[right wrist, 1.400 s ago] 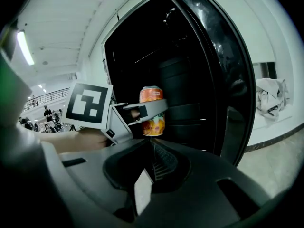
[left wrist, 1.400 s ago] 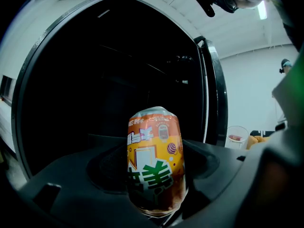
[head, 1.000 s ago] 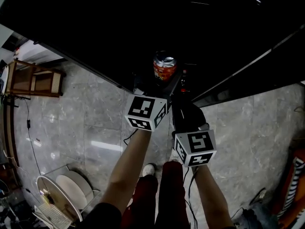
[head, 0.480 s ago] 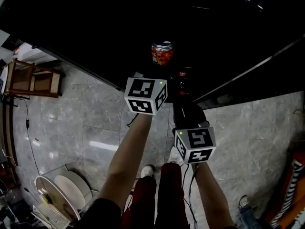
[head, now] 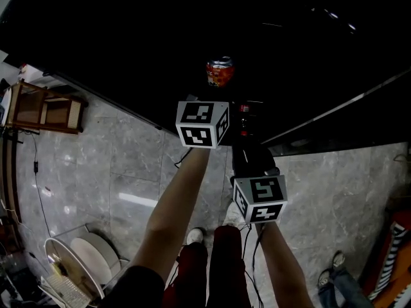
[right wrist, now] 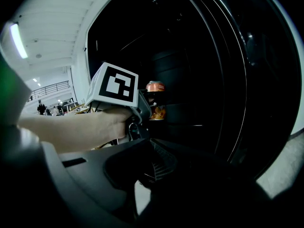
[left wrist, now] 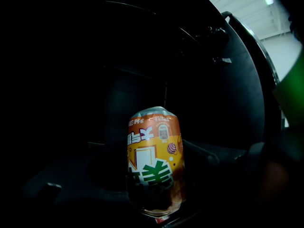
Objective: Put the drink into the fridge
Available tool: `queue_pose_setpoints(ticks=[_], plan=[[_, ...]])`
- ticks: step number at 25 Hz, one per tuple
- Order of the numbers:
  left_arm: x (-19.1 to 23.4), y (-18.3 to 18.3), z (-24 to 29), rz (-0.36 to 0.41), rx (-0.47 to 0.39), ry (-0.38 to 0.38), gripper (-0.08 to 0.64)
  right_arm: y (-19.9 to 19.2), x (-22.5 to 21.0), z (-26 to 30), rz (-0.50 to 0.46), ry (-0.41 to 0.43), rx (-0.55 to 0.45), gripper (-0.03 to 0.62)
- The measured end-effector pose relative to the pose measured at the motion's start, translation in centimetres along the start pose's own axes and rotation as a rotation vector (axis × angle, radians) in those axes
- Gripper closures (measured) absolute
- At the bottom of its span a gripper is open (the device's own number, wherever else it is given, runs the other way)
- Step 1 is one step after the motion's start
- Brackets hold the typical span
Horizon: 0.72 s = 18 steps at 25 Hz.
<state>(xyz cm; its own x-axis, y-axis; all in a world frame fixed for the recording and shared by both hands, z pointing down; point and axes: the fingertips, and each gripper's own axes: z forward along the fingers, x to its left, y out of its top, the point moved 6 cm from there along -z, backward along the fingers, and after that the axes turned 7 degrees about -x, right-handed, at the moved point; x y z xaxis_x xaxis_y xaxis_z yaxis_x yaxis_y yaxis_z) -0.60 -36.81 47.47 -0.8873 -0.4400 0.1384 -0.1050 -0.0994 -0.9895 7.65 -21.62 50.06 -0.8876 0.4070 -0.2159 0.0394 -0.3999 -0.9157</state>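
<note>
Left tongs (left wrist: 156, 194) clamped on the orange-and-green aluminium drink can (left wrist: 153, 151), upright inside the black fridge cavity (left wrist: 142, 80), not visibly seated; right tongs (right wrist: 155, 165) together, empty; risk: dark interior, releasing over a shelf lip would tip it.

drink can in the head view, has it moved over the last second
Yes. The drink can, in the left gripper, has gone up the view, deeper into the fridge, farther from the wooden chair.
</note>
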Motion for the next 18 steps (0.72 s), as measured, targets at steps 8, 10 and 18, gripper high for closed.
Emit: queue_pose_setpoints(ticks=[8, 10, 18], plan=[[0.1, -0.1, 1.7, 0.053, -0.004, 0.025, 0.215, -0.5, -0.3, 0.1, 0.01, -0.002, 0.008, 0.574], [0.3, -0.1, 1.9, 0.054, -0.008, 0.031, 0.215, -0.7, -0.3, 0.0, 0.012, -0.006, 0.012, 0.574], [0.3, -0.3, 0.5, 0.066, -0.027, 0.049, 0.215, -1.5, -0.6, -0.2, 0.009, -0.023, 0.028, 0.574]])
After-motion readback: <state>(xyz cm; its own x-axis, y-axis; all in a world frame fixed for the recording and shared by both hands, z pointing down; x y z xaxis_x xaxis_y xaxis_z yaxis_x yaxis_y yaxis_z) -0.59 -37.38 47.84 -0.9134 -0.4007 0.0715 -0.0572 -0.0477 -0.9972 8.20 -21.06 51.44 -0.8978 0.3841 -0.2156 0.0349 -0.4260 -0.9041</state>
